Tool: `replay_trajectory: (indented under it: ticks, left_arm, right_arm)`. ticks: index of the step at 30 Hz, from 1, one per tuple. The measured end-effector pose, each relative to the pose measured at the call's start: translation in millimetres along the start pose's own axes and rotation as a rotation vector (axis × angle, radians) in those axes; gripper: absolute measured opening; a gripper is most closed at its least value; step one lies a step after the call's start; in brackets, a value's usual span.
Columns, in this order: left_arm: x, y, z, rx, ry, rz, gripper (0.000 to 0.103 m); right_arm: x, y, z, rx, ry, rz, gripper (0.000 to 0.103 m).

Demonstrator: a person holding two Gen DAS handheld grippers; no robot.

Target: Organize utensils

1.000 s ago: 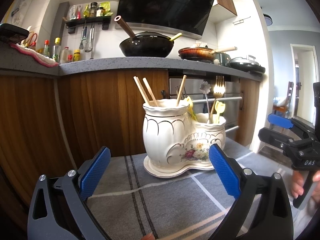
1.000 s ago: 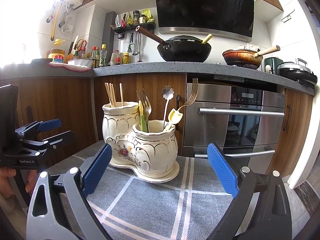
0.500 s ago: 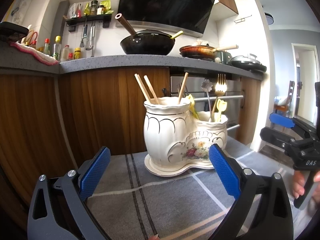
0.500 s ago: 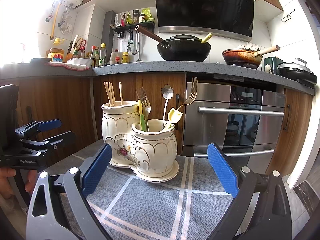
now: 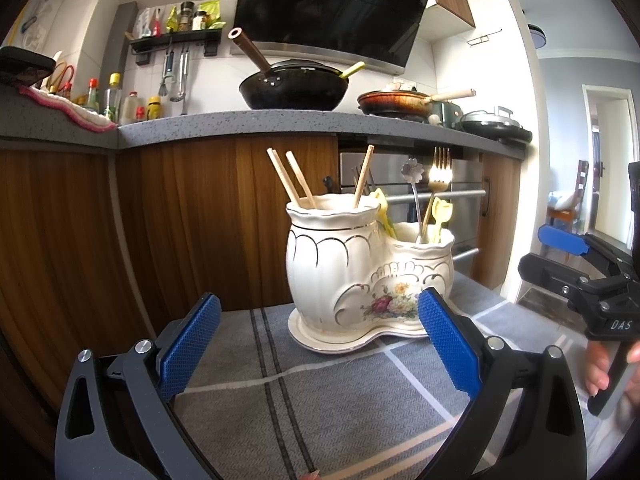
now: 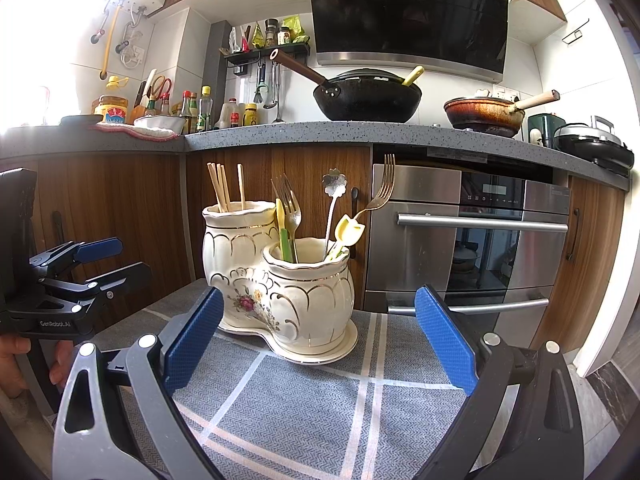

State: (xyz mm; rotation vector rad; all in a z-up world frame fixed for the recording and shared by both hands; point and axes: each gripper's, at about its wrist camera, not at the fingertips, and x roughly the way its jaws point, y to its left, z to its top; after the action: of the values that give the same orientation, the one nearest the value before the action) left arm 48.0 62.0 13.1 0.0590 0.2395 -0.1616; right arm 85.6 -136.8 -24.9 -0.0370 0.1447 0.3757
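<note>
We are holding both tools in front of a ceramic holder [image 5: 370, 276] that is standing on a grey striped cloth [image 5: 320, 408], close to the far edge of the table. The left gripper [image 5: 316, 344] is wide open and holding nothing, and the right gripper [image 6: 316, 344] is also wide open and empty; neither is touching the holder. The holder has two joined pots on one base: the taller pot [image 6: 236, 248] is carrying the wooden chopsticks [image 5: 294, 178], and the lower pot [image 6: 310, 292] is carrying two forks [image 6: 382, 184], a spoon with a flower end [image 6: 334, 186] and some yellow and green plastic pieces [image 6: 350, 230]. We are judging that most things are already sorted, though we cannot tell if any piece is still waiting outside the views. The holder is looking heavy, glazed and easy to break, so we are thinking it is better not to squeeze or push it. The chopsticks are light, stiff and thin, so they are asking for a grip near the upper end, well above the rim, with the pads closing across the stick. The metal forks are smooth and may slip, so we would take them on the flat handle, lifting straight up so that the neighbours are not dragged out.
</note>
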Motion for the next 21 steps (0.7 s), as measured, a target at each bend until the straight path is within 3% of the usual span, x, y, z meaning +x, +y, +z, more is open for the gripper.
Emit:
replay_trajectory:
  ticks: [21]
  left_arm:
    - [0.9,-0.4,0.7,0.004,0.001,-0.002,0.098]
  right_arm:
    - [0.5,-1.8,-2.4,0.001,0.004,-0.002,0.096]
